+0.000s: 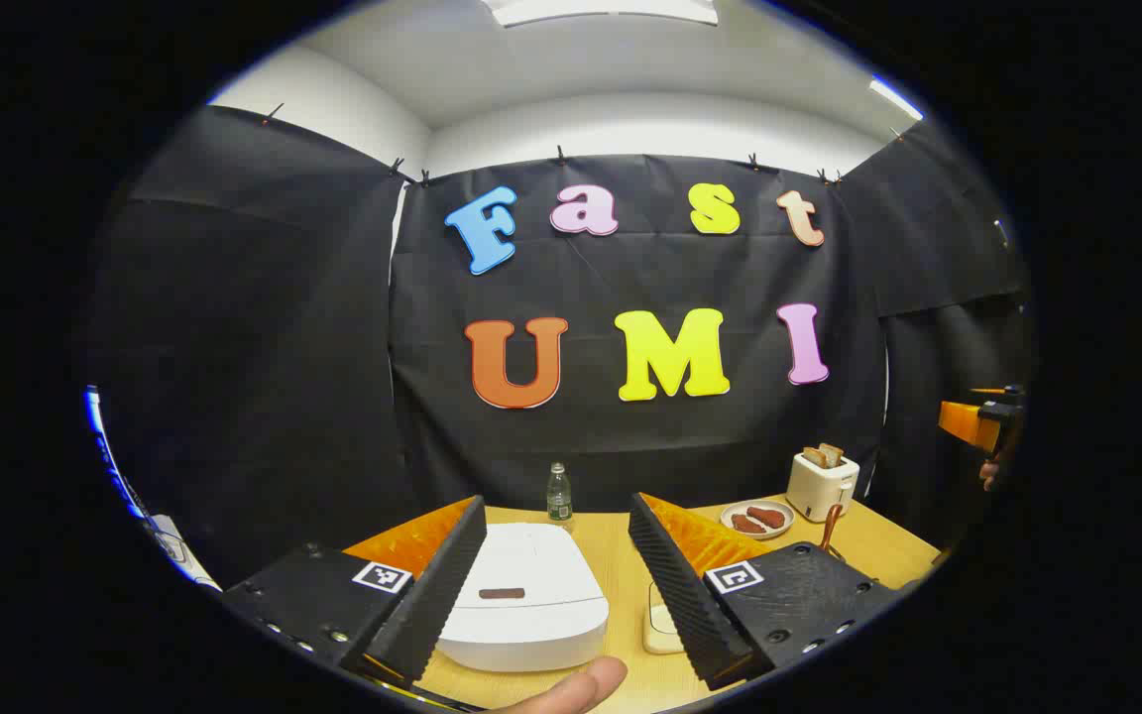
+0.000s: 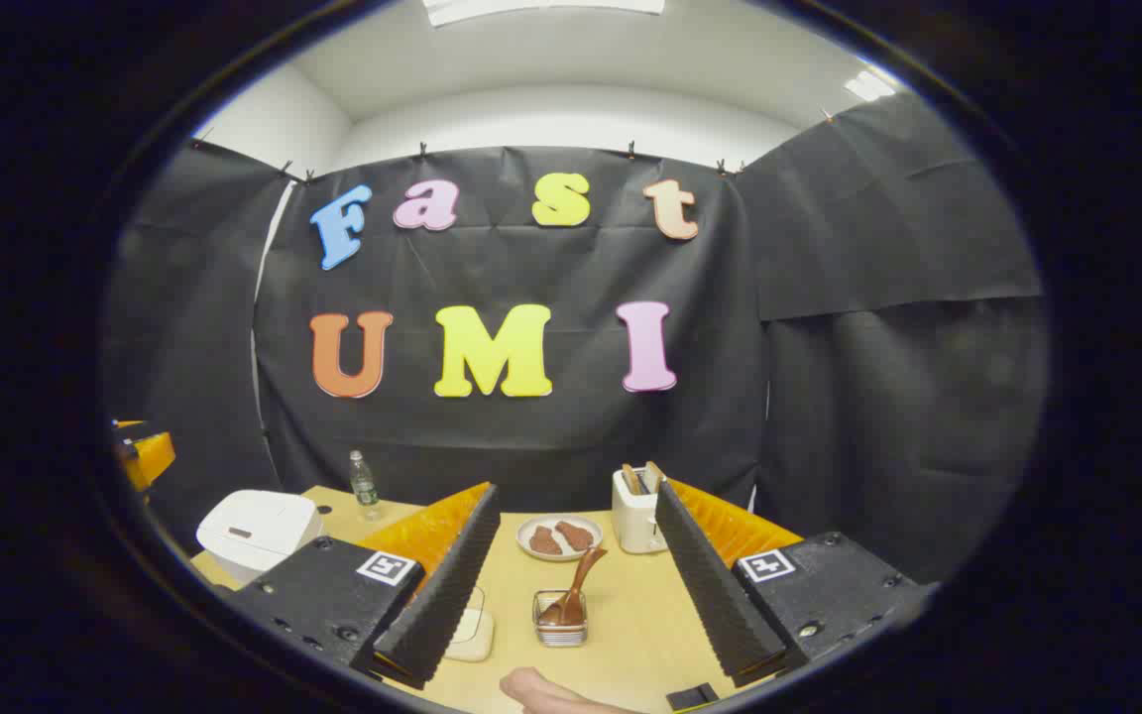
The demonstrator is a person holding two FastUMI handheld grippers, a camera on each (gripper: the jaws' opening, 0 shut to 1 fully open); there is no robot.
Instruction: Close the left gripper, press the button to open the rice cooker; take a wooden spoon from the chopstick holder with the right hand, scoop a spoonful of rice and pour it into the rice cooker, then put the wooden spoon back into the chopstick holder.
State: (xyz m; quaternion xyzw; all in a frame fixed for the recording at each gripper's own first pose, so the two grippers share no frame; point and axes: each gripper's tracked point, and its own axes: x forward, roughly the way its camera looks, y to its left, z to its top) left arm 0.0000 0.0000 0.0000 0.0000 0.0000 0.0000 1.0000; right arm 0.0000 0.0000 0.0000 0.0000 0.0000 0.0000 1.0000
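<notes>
Claws left (image 1: 556,585) and right (image 2: 576,585) both gape; rice cooker (image 1: 526,595) lid down.

Bright ceiling light (image 1: 603,10); sharp centre, edges warped.

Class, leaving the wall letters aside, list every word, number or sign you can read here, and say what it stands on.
No text can be quoted.
On the bottle: label too small to read.
On the rice cooker: dark lid strip, too blurred to read.
On the left gripper and right gripper: square coded markers, no words.
</notes>
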